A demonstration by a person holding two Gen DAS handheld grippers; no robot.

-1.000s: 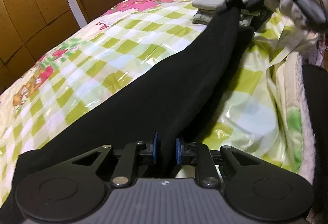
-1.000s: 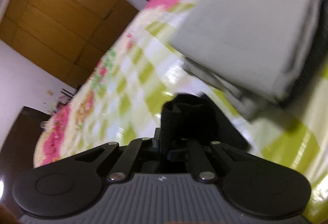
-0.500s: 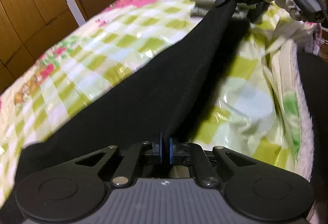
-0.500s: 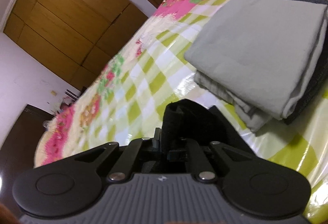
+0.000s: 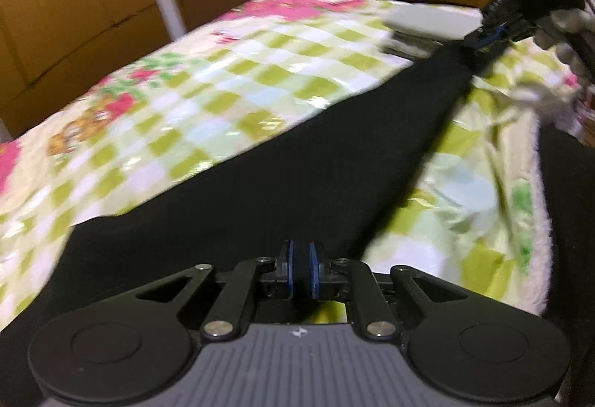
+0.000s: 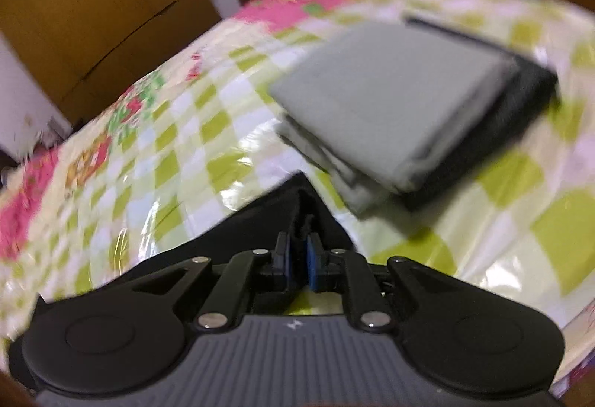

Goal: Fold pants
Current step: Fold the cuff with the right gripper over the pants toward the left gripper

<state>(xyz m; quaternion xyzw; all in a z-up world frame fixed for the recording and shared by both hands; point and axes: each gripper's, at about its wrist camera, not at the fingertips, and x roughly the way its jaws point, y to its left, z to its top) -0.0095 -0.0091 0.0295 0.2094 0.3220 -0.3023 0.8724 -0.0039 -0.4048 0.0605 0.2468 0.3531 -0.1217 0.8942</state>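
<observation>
On the bed [image 5: 230,98], over a glossy cover of green and white checks with pink flowers at its edge, the black pants [image 5: 290,183] stretch as one long dark band between the two grippers; the left gripper [image 5: 300,273] has its blue pads pressed together on the cloth at the near end, and the right gripper [image 6: 297,267] pinches the far end, a fold of black fabric standing up between its pads, though its jaws are opening at this moment and the grip looks to be easing. In the left wrist view that right gripper shows far off at the upper right, borne by a gloved hand [image 5: 569,31], with the cloth drawn up taut to it; the step in hand seems to be lifting and stretching the pants lengthwise, to straighten them before a fold is laid. The next move, as I judge it, calls for both ends to be carried evenly, one toward the other, so the band doubles over without twisting; if the right pads let go too soon, that end would likely drop and bunch. The pants look plain, matte and soft, wider at the near end and narrowing toward the far one; no seam or pocket can be made out through the blur. Just beyond the right gripper lies a stack of folded clothes [image 6: 390,98], grey over dark, near the pants' end.
</observation>
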